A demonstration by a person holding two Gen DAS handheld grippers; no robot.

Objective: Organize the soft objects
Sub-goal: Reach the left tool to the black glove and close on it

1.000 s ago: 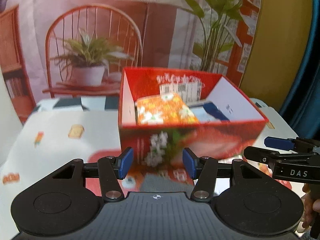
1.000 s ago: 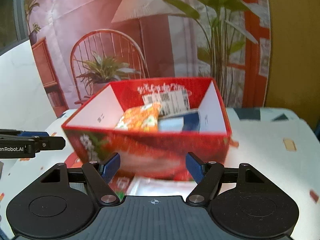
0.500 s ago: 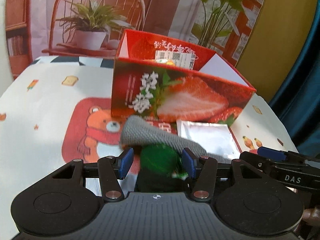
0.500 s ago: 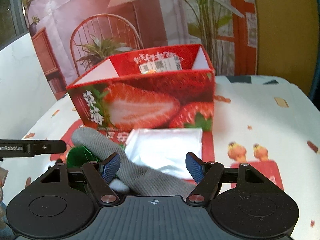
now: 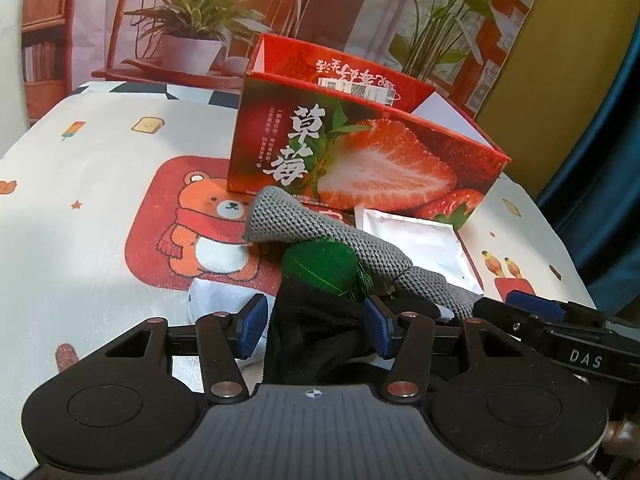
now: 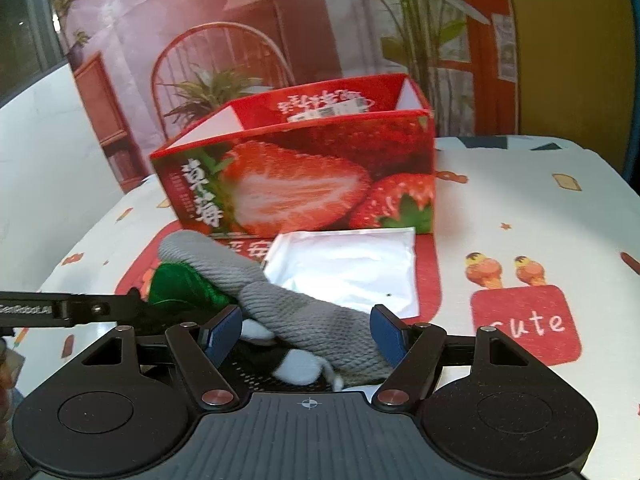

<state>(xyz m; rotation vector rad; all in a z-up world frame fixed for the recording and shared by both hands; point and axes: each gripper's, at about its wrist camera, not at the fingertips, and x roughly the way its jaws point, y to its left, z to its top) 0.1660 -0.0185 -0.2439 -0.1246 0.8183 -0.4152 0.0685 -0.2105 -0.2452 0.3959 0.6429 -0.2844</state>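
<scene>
Left wrist view, lower centre: left gripper, jaws wide, straddling black mesh fabric beside green satin pouch; nothing clamped. Frame centre: grey knitted glove draped over pile. Right wrist view, lower centre: right gripper wide around glove. Upper centre: red strawberry-print cardboard box, likely destination. Advice: close on one item only, lift clear of white foil sachet.

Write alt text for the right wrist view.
The open right gripper straddles a grey knitted glove in a pile with a green item and a white packet, before a red strawberry box on a cartoon-print tablecloth.
</scene>
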